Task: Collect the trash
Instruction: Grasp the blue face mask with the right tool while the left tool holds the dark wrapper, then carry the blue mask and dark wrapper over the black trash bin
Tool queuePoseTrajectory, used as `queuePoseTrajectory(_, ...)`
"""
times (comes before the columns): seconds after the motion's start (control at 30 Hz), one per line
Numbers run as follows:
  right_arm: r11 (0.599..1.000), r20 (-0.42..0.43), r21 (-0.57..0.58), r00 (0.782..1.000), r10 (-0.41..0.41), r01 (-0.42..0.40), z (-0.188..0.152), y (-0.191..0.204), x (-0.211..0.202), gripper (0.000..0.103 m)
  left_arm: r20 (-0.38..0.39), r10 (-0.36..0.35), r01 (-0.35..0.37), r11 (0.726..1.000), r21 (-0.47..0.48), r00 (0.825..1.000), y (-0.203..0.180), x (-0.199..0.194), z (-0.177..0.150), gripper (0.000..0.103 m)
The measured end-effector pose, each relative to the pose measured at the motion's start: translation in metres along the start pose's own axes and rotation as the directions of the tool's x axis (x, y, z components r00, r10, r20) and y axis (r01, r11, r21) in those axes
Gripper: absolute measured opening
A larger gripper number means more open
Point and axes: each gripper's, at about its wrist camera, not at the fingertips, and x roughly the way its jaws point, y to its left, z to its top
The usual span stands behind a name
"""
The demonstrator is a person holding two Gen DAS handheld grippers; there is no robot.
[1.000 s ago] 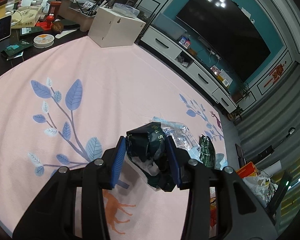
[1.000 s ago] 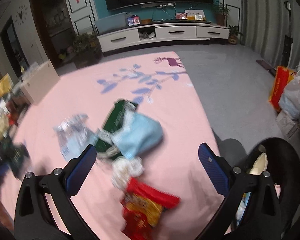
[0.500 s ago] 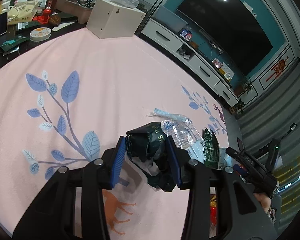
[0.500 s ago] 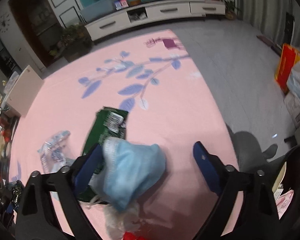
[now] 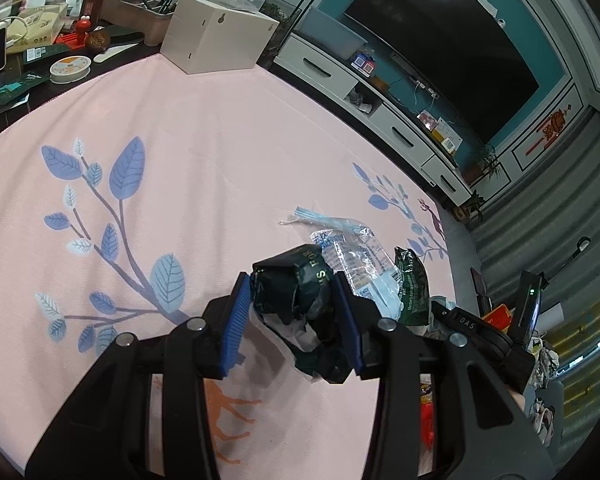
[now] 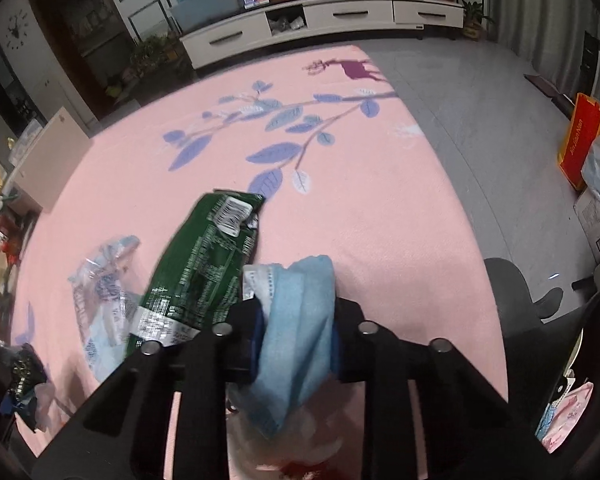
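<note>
My left gripper (image 5: 294, 320) is shut on a crumpled dark green wrapper (image 5: 300, 296), held above the pink rug (image 5: 220, 152). In the right wrist view my right gripper (image 6: 296, 340) has its jaws closing on a light blue face mask (image 6: 296, 336), and the blue pads press it on both sides. Beside the mask on the rug lies a flat green snack bag (image 6: 204, 268), with a clear printed plastic wrapper (image 6: 100, 292) left of it. That clear wrapper (image 5: 352, 252), the green bag (image 5: 412, 284) and my right gripper's body (image 5: 476, 332) show past the left fingers.
A white cube box (image 5: 216, 36) and a cluttered dark table (image 5: 40, 60) stand at the rug's far edge. A white TV cabinet (image 6: 320, 20) runs along the wall. A red bag (image 6: 580, 140) and cartons sit on the grey floor at right. White and red trash (image 6: 300, 452) lies under my right gripper.
My right gripper came down over the blue mask and its wide jaws closed onto it. The left gripper kept still with the dark wrapper.
</note>
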Motion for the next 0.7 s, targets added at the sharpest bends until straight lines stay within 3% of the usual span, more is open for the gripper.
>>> queuePoseTrajectory(0.17,0.999,0.104,0.006,0.994,0.042,-0.043,0.005,0.001,-0.039,0.025,0.000,-0.004,0.004,1.000,0.000,1.000,0.001,0.000,-0.001,0.043)
queuePoseTrajectory(0.43,0.993,0.295,-0.012,0.948,0.117,-0.119,-0.003,-0.001,-0.128,0.025,-0.012,-0.012,0.012,1.000,0.016,1.000,-0.003,0.002,-0.003,0.043)
queuePoseTrajectory(0.57,0.993,0.313,-0.017,0.943,0.116,-0.116,-0.019,-0.002,-0.149,0.025,-0.020,-0.022,0.023,0.999,0.032,1.000,-0.008,0.002,-0.005,0.043)
queuePoseTrajectory(0.7,0.993,0.281,0.023,0.954,0.104,-0.114,-0.051,-0.013,-0.149,0.025,-0.027,-0.020,0.021,0.998,0.055,0.999,-0.016,0.004,-0.009,0.043)
